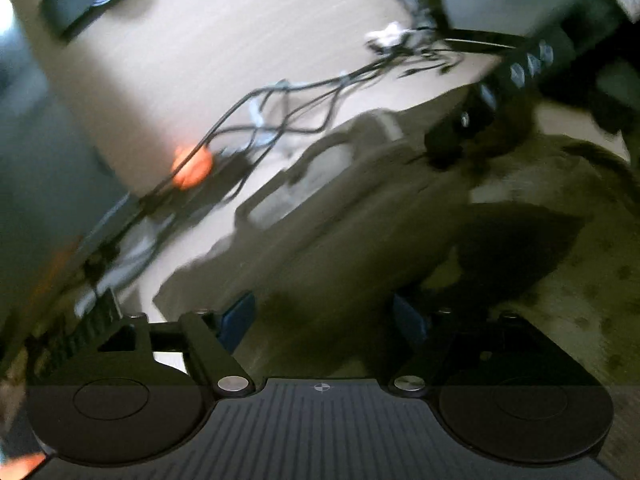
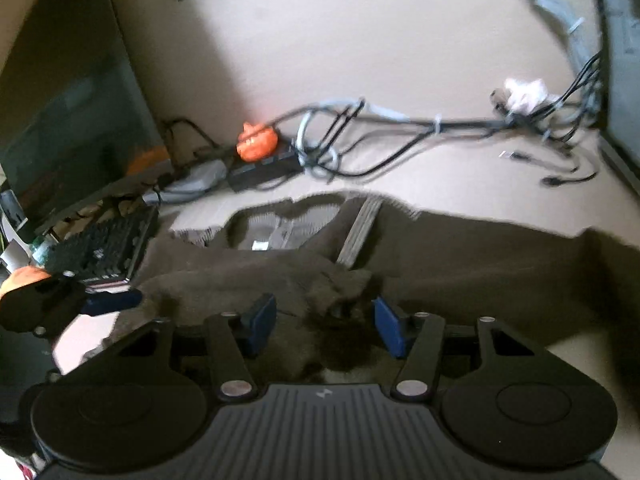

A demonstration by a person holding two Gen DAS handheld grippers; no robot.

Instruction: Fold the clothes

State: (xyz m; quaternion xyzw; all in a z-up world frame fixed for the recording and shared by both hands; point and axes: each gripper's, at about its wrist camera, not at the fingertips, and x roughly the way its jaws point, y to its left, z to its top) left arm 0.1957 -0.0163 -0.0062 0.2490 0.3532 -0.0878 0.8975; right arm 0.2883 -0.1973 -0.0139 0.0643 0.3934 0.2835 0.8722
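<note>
Lying between both grippers' parted jaws, brown garment (image 2: 248, 276) spreads.

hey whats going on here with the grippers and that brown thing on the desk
A person is working two handheld grippers over a dark brown fleece garment spread on a pale beige desk. The right gripper and the left gripper both sit low over the cloth with jaws apart, gripping nothing. A tangle of black cables lies behind. The folding is unfinished.

I count one brown garment (image 2: 440, 248) on my table (image 2: 360, 40), one keyboard (image 2: 104, 248), one orange pumpkin-shaped thing (image 2: 257, 142), one black power strip (image 2: 264, 168), one monitor (image 2: 68, 112), and my two grippers: left (image 1: 326, 320), right (image 2: 324, 324). The cables (image 2: 400, 124) are too tangled to count.
</note>
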